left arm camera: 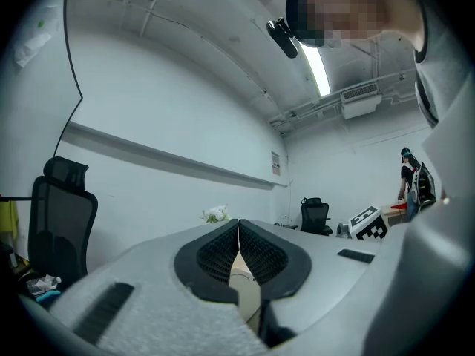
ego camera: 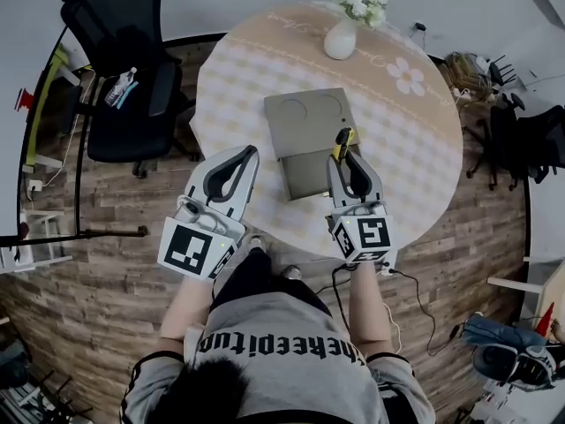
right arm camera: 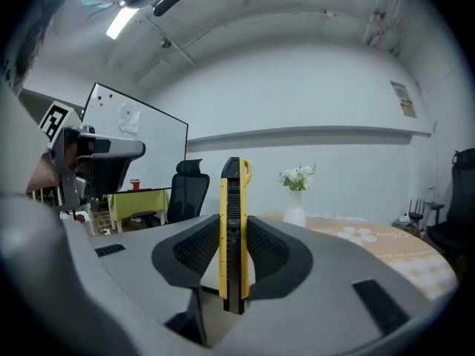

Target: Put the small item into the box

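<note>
Checker: Nearest entries?

Clerk: Left gripper (left arm camera: 239, 232), jaws pressed together, nothing between them. Right gripper (right arm camera: 233, 225), clamped on slim yellow-and-black plastic utility knife (right arm camera: 233, 199), taken at mid-body and standing up between the pads, held above the right side of flat grey-brown cardboard box (ego camera: 305, 122).

Checker: Handling?

Clerk: Judged light, rigid and smooth-sided, so liable to slip or pivot. Best held on the flat faces at mid-length. Beyond: round table with beige checked cloth (ego camera: 415, 140); white vase of flowers (ego camera: 342, 38) at its far edge.
</note>
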{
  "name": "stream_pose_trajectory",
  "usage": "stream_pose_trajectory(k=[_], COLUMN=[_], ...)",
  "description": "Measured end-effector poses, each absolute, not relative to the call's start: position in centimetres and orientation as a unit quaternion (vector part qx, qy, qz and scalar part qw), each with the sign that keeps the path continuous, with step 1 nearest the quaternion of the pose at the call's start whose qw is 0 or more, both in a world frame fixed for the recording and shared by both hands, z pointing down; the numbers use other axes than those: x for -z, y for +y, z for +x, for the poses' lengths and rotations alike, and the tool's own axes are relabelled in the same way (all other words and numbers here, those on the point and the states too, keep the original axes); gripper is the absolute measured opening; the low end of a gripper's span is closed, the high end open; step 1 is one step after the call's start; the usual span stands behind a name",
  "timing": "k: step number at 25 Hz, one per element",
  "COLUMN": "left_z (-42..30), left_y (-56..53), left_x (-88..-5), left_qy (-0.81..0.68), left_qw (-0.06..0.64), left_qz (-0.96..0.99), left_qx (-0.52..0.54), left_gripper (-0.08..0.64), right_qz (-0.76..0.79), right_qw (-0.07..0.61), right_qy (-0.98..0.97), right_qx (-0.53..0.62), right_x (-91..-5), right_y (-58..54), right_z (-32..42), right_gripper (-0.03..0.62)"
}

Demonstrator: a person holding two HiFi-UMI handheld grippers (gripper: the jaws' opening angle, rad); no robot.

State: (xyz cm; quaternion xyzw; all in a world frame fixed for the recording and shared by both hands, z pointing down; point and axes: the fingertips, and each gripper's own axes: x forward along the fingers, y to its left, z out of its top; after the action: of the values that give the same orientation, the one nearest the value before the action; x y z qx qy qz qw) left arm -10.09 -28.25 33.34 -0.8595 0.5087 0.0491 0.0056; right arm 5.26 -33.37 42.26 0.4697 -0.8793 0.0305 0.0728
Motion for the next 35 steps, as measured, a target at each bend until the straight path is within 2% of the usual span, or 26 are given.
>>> stream_pose_trajectory(k=[16,28,35], left_z=[-11.6,-12.2,-12.2], left_y=[-32.6,-33.7,-34.2], left_x=[-37.2,-38.9,-39.5], left_qy=[0.495,0.496,0.497], left_qw=[-0.036,-0.054,-0.06], left_qz=[-0.868,-0.867,-0.865], left_qx=[-0.031,-0.025,-0.021], left_gripper=[0.017,0.017,0.017], right_qz=[0.399,0.259,0.207], right_qw=[0.233,0.385,0.438], right_qy=[-0.887,-0.885,-0.874], right_qx=[-0.009,0.043,0.048], right_x=[-51.6,-57.9,-60.4], right_y=[-36.1,-34.4,-33.9], right_z=[3.4,2.5,3.1], right_gripper=[0.12,0.12,0.12])
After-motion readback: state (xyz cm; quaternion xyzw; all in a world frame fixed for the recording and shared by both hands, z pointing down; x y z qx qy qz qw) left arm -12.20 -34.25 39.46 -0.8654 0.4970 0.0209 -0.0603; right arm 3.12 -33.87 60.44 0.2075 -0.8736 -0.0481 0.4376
